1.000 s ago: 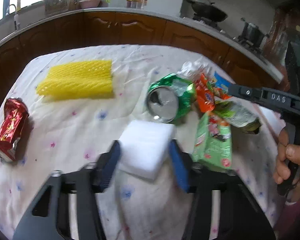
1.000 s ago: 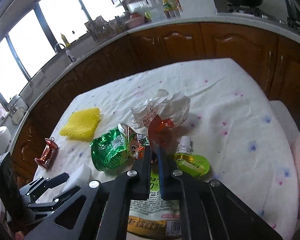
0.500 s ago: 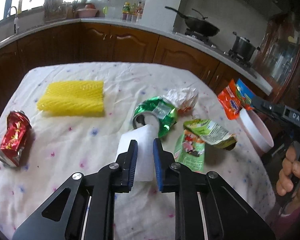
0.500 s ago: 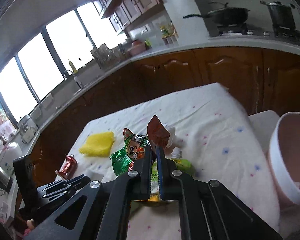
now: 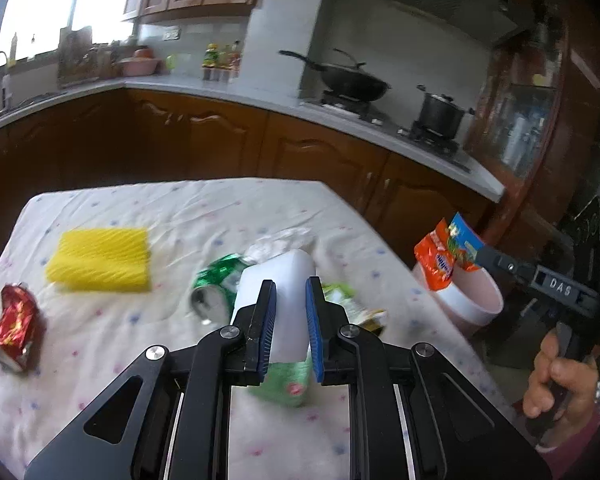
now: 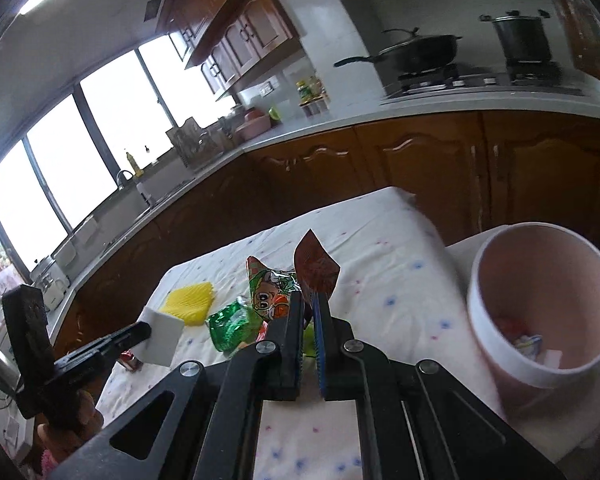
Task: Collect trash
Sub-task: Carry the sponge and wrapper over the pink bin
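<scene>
My left gripper (image 5: 291,300) is shut on a white foam block (image 5: 278,276) and holds it above the tablecloth; the same block (image 6: 162,336) shows at the left gripper's (image 6: 144,330) tip in the right wrist view. My right gripper (image 6: 308,304) is shut on a crumpled orange snack wrapper (image 6: 314,268). In the left wrist view that wrapper (image 5: 440,256) hangs beside the rim of the pink bin (image 5: 472,304). The bin (image 6: 548,272) stands off the table's right edge with some scraps inside.
On the flowered tablecloth (image 5: 140,360) lie a yellow foam net (image 5: 100,260), a crushed red can (image 5: 16,322), a crushed green can (image 5: 214,286) and green pouches (image 5: 288,380). A hand (image 5: 556,376) grips the right tool. Brown cabinets and a stove with pans stand behind.
The left jaws closed on the white block and lifted it off the cloth. The right gripper carried its wrapper up and to the right, from over the table to beside the pink bin.
</scene>
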